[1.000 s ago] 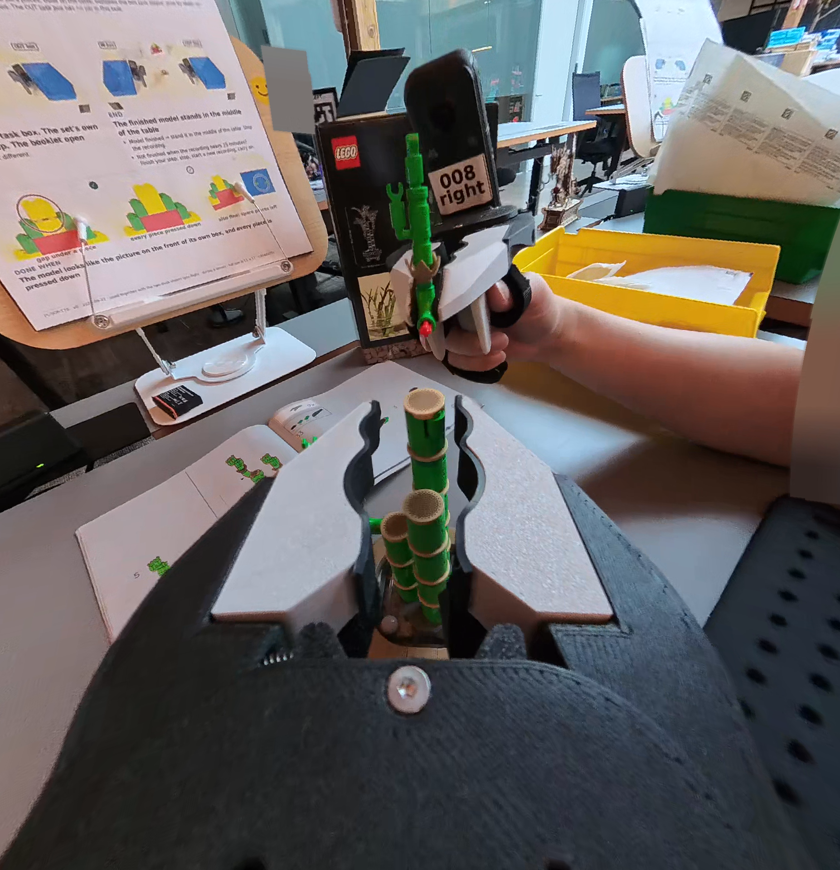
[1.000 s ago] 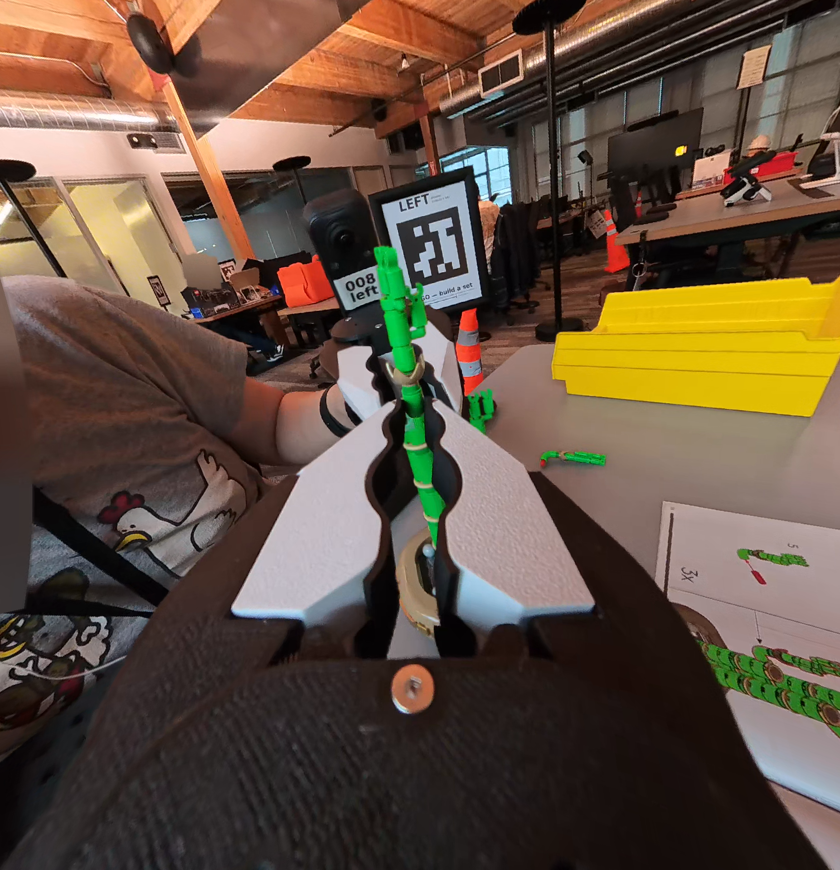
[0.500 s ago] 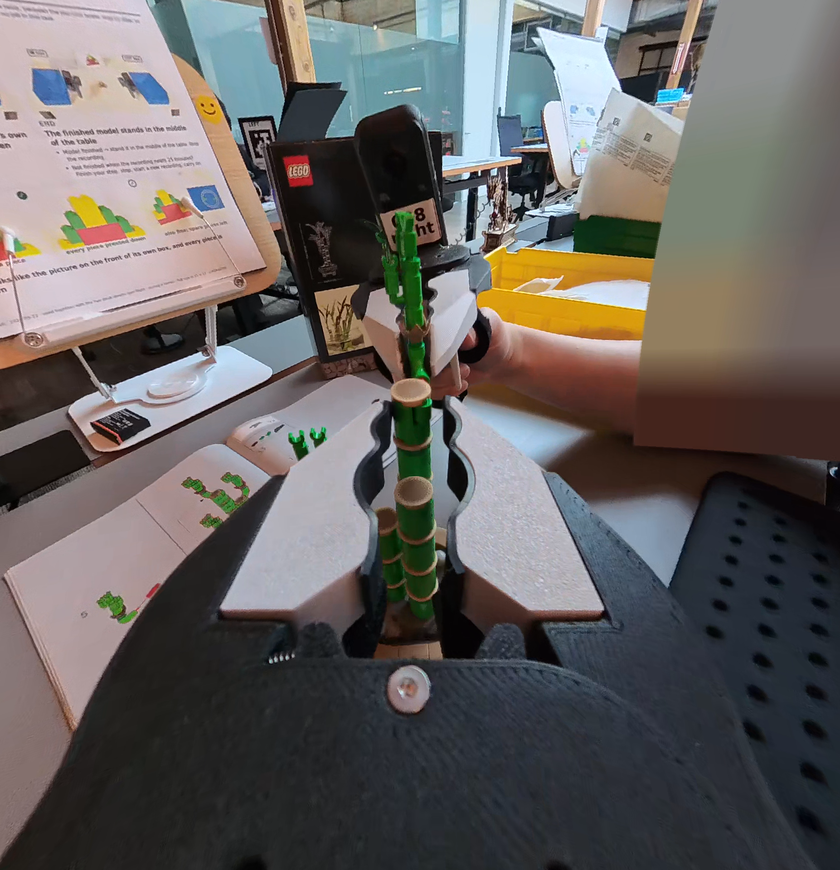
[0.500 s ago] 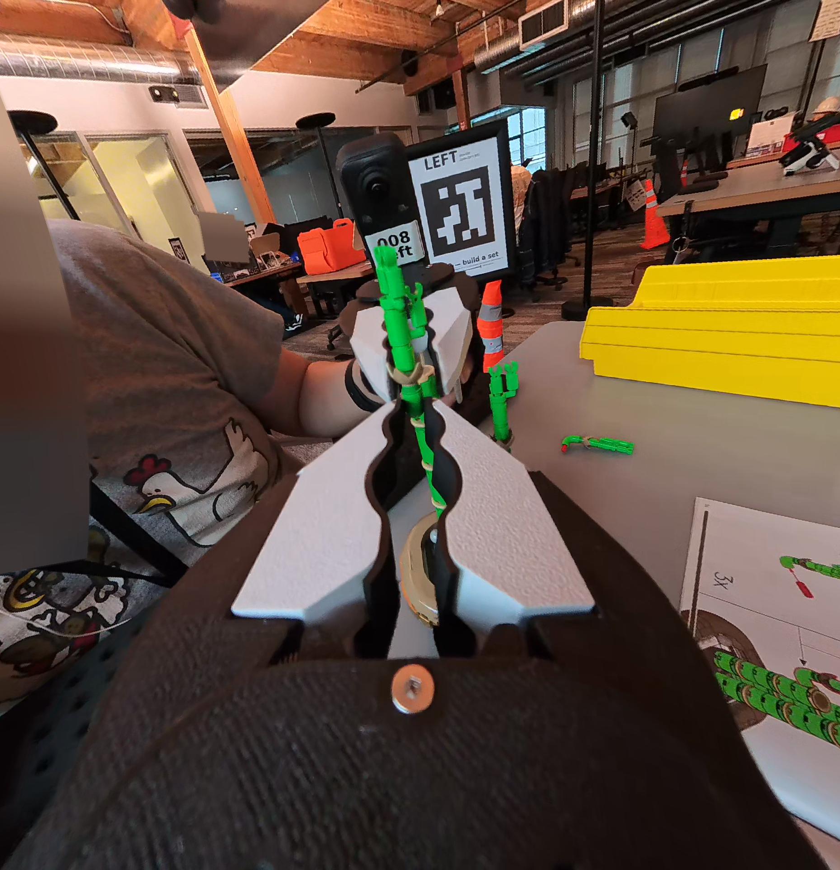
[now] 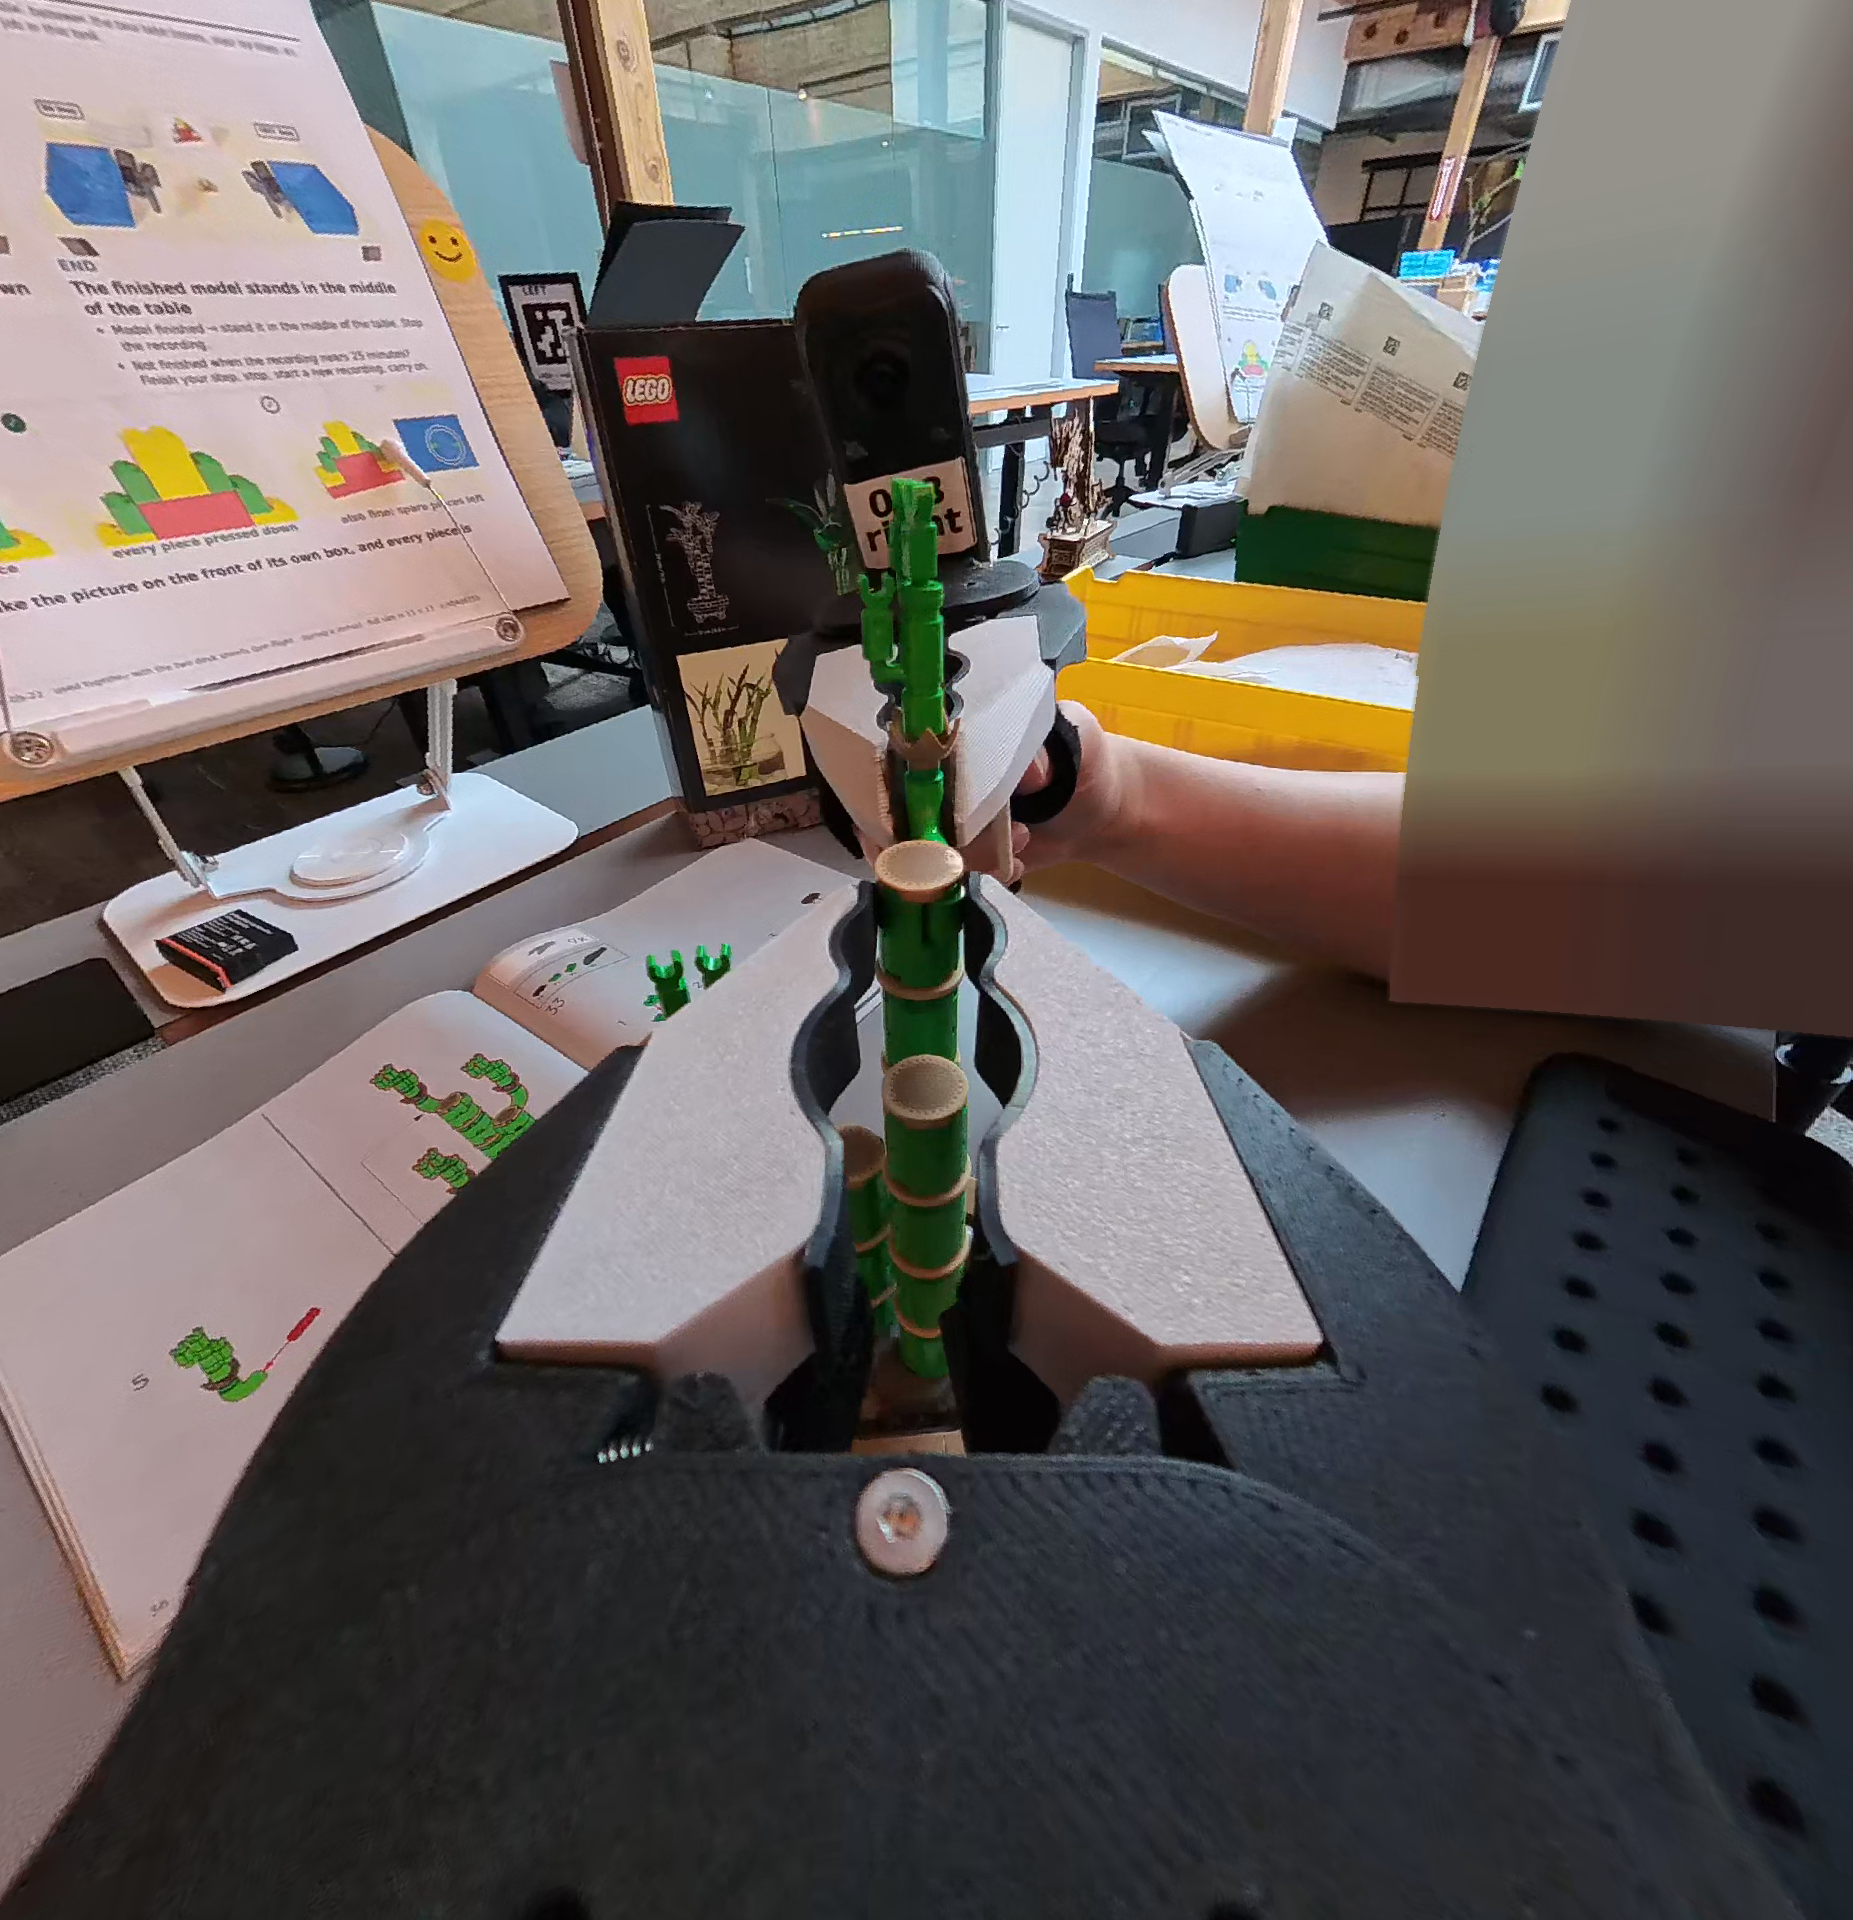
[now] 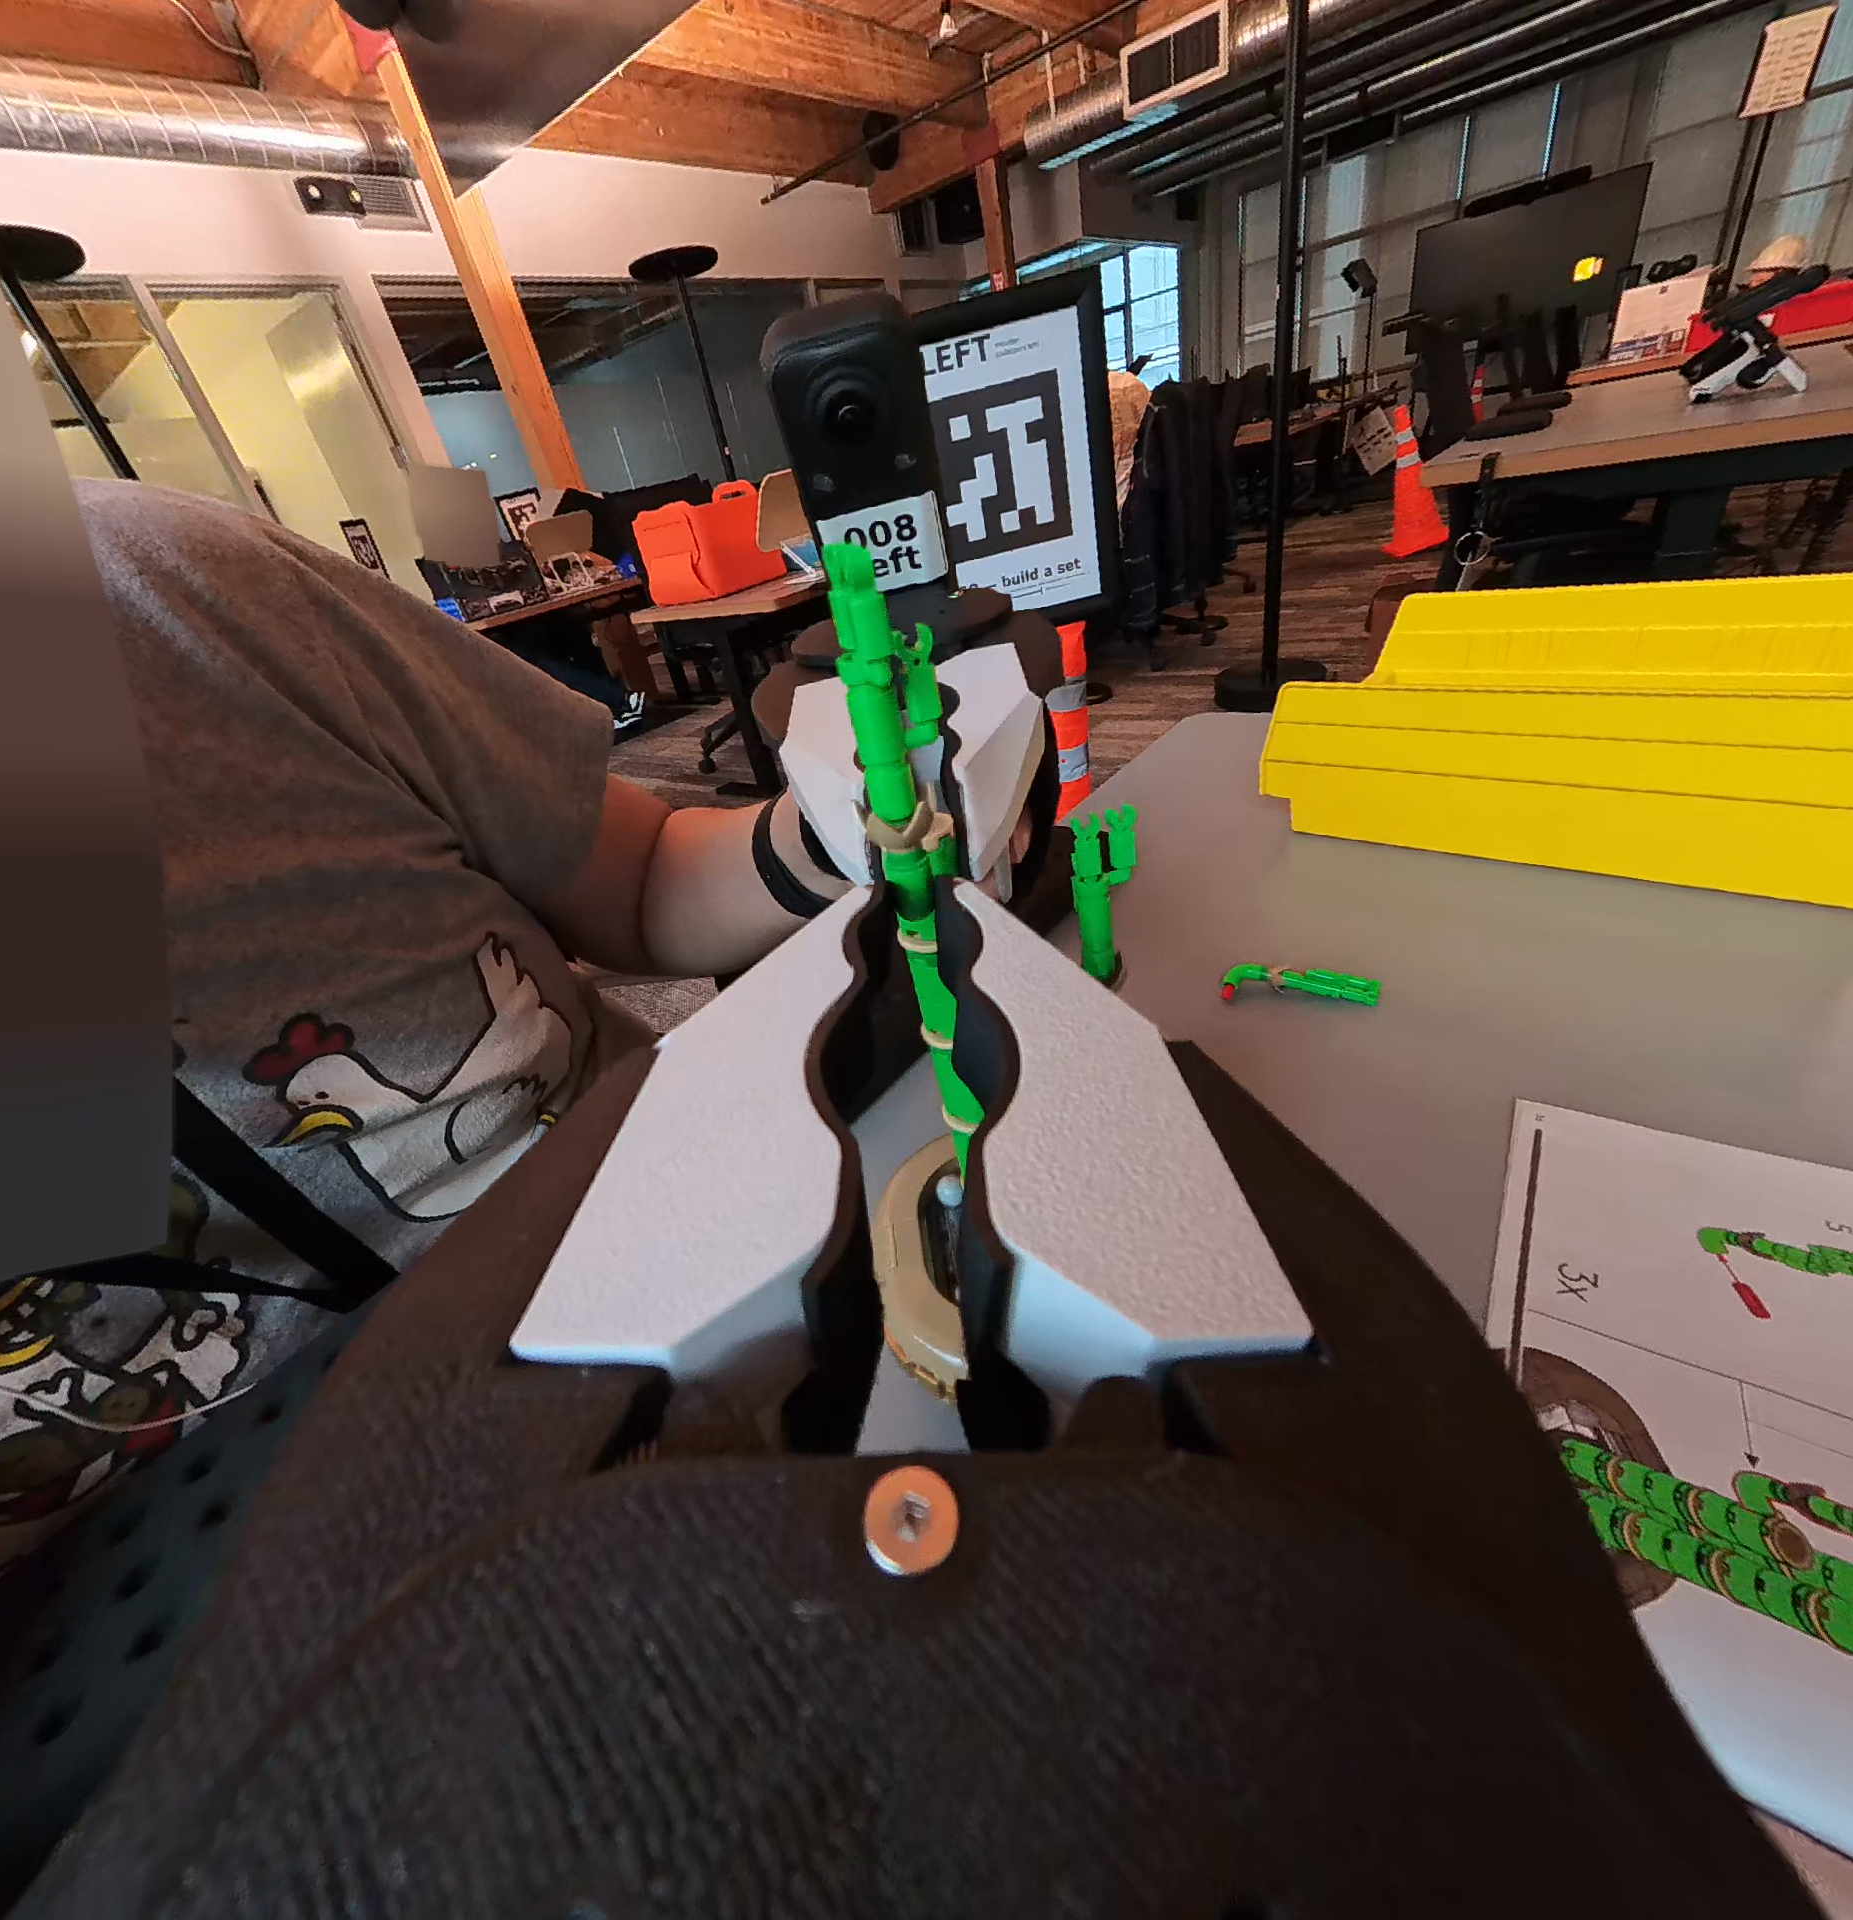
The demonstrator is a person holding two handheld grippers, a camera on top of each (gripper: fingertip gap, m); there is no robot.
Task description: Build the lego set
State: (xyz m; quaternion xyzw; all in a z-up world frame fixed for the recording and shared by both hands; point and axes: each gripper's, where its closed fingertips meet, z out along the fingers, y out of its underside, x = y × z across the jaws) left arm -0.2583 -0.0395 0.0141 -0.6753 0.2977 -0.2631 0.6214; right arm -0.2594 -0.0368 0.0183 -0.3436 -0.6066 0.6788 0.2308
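In the left wrist view, the left gripper (image 5: 917, 935) fills the lower half of the frame, its fingers pinching a bamboo model (image 5: 922, 1174) of thick green stalks with tan caps, upright at the centre. Directly behind it, in the upper middle, the right gripper (image 5: 917, 821) is clamped on a thin green shoot (image 5: 917, 634) with a tan collar, just above the tallest stalk's cap. An open instruction booklet (image 5: 278, 1247) lies at the lower left on the grey table (image 5: 1317, 1060); a black set box (image 5: 714, 540) stands behind, and a yellow bin (image 5: 1244, 675) sits at the right.

In the right wrist view, the right gripper (image 6: 917, 914) at the centre pinches the thin shoot (image 6: 880, 727), which rises toward the upper middle. Between the fingers lower down shows the tan round base (image 6: 917, 1268). The left gripper (image 6: 922, 790) faces it behind. A standing green sprig (image 6: 1098, 894) and a lying green piece (image 6: 1306, 982) are at the right of centre.
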